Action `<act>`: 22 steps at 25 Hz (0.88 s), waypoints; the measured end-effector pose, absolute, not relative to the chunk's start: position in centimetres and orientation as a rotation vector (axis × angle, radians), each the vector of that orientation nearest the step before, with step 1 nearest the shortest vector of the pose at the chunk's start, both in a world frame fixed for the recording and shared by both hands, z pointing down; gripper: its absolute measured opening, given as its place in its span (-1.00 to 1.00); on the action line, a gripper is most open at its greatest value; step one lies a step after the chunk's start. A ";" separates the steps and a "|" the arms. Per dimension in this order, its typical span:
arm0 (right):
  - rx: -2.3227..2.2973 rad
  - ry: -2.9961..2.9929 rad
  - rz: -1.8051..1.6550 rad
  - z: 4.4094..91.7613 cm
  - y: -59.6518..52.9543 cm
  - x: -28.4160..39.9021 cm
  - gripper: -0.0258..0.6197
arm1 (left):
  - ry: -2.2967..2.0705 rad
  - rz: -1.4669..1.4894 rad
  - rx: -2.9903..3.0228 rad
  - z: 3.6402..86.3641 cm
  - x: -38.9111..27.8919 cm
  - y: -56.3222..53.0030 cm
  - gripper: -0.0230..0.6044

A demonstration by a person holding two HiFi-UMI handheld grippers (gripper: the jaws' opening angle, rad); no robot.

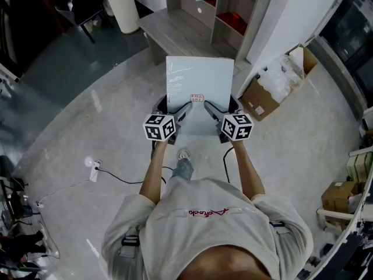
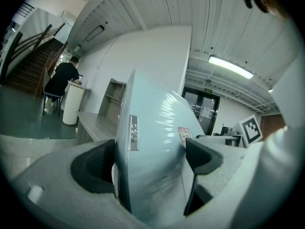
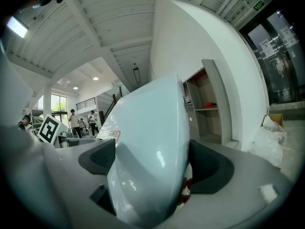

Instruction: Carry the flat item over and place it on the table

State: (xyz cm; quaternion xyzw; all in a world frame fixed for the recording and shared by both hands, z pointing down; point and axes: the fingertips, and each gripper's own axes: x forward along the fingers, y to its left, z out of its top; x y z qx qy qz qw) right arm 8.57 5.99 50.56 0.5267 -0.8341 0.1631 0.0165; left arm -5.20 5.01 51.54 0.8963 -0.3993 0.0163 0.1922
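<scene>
Right now I am clamping my left gripper (image 1: pixel 184 109) and my right gripper (image 1: pixel 212 108) on the near edge of the flat item (image 1: pixel 199 80), each pair of jaws pressing on its two faces (a small red-printed label (image 1: pixel 197 97) is sitting between the two grippers). I am holding the pale blue, film-wrapped item out in front of me above the grey floor (image 1: pixel 76 115). The low grey table (image 1: pixel 175 31) and a shelf unit (image 1: pixel 236 10) are lying beyond it, and a cardboard box (image 1: pixel 262 98) is sitting off to my right.

I see a pale floor (image 1: pixel 70 115) carrying an open cardboard box (image 1: pixel 262 101) stuffed with plastic (image 1: pixel 277 80), a second box (image 1: pixel 338 196) at right, and a white plug (image 1: pixel 93 167) with its cable (image 1: pixel 128 179) at left. The grey table (image 1: pixel 169 31) stands ahead, a shelf (image 1: pixel 256 10) just beside it.
</scene>
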 end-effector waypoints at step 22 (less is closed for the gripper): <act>1.719 -2.554 0.468 48.6 -15.1 5.4 0.59 | -1.051 0.029 2.551 49.9 -8.4 -16.9 0.57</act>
